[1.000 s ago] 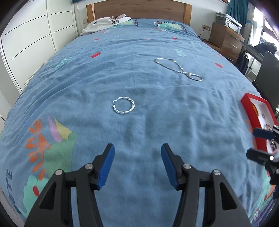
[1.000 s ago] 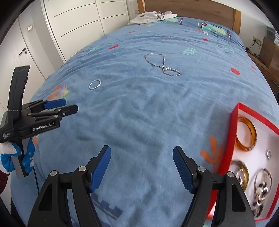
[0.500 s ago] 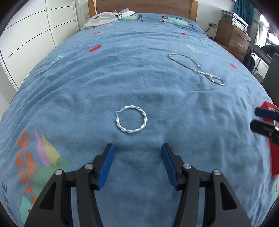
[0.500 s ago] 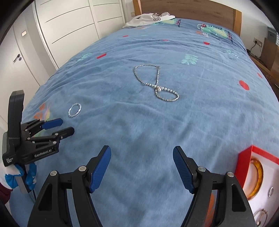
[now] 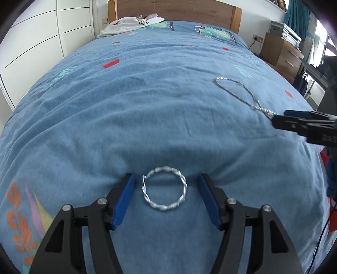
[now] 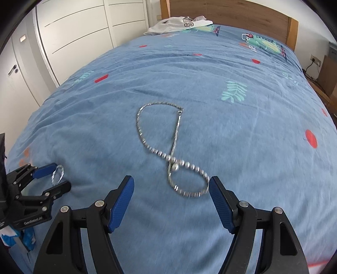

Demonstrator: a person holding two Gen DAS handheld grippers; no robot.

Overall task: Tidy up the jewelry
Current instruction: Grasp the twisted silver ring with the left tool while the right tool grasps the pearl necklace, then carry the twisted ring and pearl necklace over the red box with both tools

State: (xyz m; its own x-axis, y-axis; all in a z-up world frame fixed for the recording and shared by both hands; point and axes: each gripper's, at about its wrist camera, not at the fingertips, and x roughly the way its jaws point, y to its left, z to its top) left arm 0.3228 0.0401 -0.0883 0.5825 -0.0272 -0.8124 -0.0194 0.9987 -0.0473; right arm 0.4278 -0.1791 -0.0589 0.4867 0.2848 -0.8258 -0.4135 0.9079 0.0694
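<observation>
**On the blue bedspread, two pieces left to gather**

At lower centre of the left wrist view, left gripper (image 5: 165, 197) down over the twisted silver hoop (image 5: 164, 188), jaws spread wide and just opened further, one to each side of the ring with blue pads clear of the metal. Nothing clamped yet; hoop flat on the bedspread (image 5: 147, 105), between the pads but not touched by either.

At lower centre of the right wrist view, right gripper (image 6: 171, 197) also open and empty, jaws apart around the near loop of the beaded necklace (image 6: 168, 151). Right pad just beside, perhaps brushing, the lowest beads; left pad well apart from the chain. Necklace in a figure-eight across mid-frame, larger loop toward the headboard (image 6: 231, 12), slightly blurred.

Near the headboard, in the upper part of both views, a crumpled pale garment (image 5: 130, 23), not part of the job.

Progress, as a judgement: early to middle. Neither piece lifted, both loose on the bed, both lined up for a pinch. No jewelry box clearly in view now, only a red sliver at the lower right edge of the right wrist view, too small to identify. Left to do: close on the hoop, close on the necklace, carry each to its storage place.
</observation>
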